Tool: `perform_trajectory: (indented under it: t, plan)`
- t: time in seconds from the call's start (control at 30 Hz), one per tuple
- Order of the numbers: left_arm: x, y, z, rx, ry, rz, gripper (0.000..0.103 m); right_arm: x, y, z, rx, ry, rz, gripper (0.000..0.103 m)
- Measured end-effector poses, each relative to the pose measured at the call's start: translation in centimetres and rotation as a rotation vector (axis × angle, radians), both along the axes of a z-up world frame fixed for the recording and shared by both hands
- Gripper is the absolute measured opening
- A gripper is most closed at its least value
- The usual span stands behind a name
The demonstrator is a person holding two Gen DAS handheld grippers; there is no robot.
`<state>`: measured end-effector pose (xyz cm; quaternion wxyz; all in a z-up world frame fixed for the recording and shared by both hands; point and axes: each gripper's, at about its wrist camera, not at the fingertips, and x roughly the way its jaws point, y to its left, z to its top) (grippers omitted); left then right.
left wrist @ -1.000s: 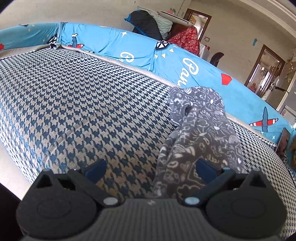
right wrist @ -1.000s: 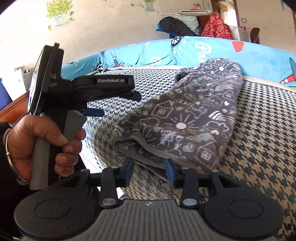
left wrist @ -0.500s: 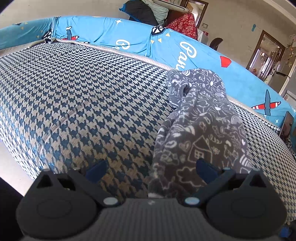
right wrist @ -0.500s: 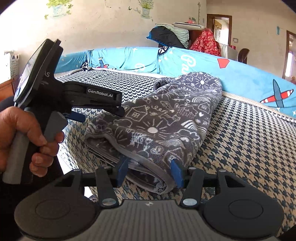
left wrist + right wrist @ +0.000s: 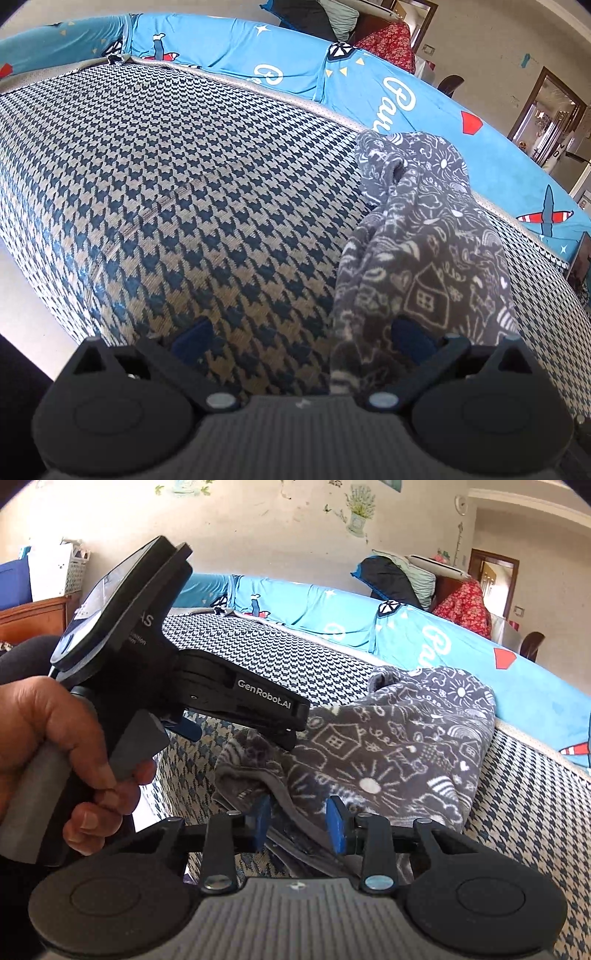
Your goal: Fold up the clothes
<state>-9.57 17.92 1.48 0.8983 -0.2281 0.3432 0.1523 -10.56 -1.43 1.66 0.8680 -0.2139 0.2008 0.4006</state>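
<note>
Right wrist view: my right gripper [image 5: 298, 821], a black 2-finger tool with blue pads, sits low at the near edge of the grey fleece garment printed with white doodles of houses and suns [image 5: 399, 753]. Its jaws have just been closing, and the garment's grey hemmed edge lies between the blue pads [image 5: 335, 825]; I cannot tell whether they are pressing the cloth yet. The garment lies bunched and partly folded on the blue-and-beige houndstooth cushion [image 5: 524, 797], its far end near the bright blue cover printed with planes and white lettering [image 5: 436, 642]. To the left, a hand [image 5: 51, 746] grips the grey handle of my left gripper [image 5: 291, 734], whose black body carries white lettering and whose tip reaches over the garment's near corner.

Left wrist view: the left gripper [image 5: 299, 334] stands with its jaws spread wide, pinching nothing. One blue pad is over bare houndstooth cushion [image 5: 177, 192], the other over the grey garment [image 5: 424, 258], which runs away from the tool toward the blue cover [image 5: 413, 96].
</note>
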Motion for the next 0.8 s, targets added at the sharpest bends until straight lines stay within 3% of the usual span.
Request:
perform_trajectory:
  t: [0.17,0.27,0.33,0.47,0.53,0.8]
  plan:
    - [0.0,0.2,0.0,-0.003,0.001,0.014,0.103,0.4,2.0,-1.0,-0.062,-0.048,0.048,0.03]
    - [-0.2,0.4,0.0,-0.008,-0.004,0.025,0.103,0.4,3.0,-1.6,-0.09,-0.071,0.068,0.021]
    - [-0.5,0.5,0.2,-0.009,-0.018,0.032,0.103,0.5,3.3,-1.9,-0.095,-0.083,0.064,0.009]
    - [-0.9,0.5,0.6,0.001,-0.048,0.042,0.103,0.5,3.1,-1.7,-0.066,-0.028,0.089,0.007]
    - [-0.8,0.3,0.6,0.008,-0.044,0.034,0.103,0.1,3.3,-1.9,-0.086,-0.044,0.111,0.007]
    - [0.4,-0.6,-0.1,0.038,0.036,0.003,0.103,-0.1,3.7,-2.8,-0.114,-0.036,0.124,0.007]
